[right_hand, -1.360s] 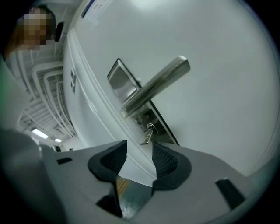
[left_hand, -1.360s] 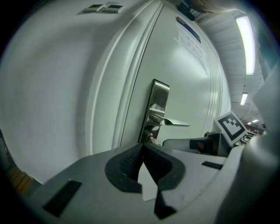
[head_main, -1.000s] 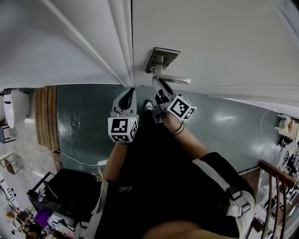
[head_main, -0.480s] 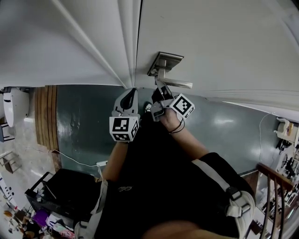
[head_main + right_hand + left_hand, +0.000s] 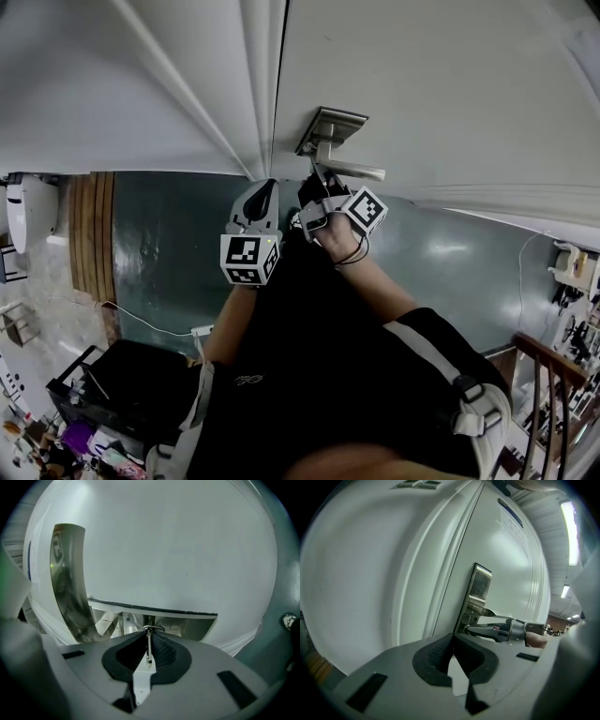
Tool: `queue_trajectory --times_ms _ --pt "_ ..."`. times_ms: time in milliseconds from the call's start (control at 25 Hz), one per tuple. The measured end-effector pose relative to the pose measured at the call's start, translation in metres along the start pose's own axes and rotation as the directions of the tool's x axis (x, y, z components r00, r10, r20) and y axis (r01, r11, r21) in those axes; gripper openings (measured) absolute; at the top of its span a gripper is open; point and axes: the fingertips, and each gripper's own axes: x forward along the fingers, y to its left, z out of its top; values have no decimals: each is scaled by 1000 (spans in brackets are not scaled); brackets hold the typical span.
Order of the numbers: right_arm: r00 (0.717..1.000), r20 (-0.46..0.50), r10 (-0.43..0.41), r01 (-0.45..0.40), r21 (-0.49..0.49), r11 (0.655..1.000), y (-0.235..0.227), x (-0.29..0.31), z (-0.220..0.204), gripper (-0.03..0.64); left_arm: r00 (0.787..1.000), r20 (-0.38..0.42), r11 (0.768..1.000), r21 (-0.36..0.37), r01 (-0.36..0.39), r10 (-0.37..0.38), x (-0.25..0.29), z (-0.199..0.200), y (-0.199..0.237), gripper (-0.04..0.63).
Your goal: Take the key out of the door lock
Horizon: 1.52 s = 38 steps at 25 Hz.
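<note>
Your right gripper [image 5: 148, 633], jaws just closing, clenches the thin key [image 5: 148, 651] at lower centre, under the lever handle [image 5: 354, 172] on the white door [image 5: 422, 84], above dark green floor [image 5: 169, 244]; your left gripper [image 5: 453, 641] is clamped empty.

Centre frame, the lever handle [image 5: 356, 172] juts from the white door [image 5: 441, 84] just above our right tongs [image 5: 314, 185] on the key [image 5: 148, 645]; green floor [image 5: 169, 244] lies open at left.
</note>
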Motion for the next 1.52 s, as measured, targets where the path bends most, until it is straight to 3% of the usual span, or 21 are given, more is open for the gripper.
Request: queue_trajectory --times_ms 160,1520 --pt "1000 11 13 -13 36 999 0 -3 -1 32 1000 1 1000 -3 1 -1 -5 -2 -4 23" --pt "1000 16 11 -11 -12 1000 -3 -15 -11 29 1000 11 1000 5 -7 7 -22 -6 -9 25"
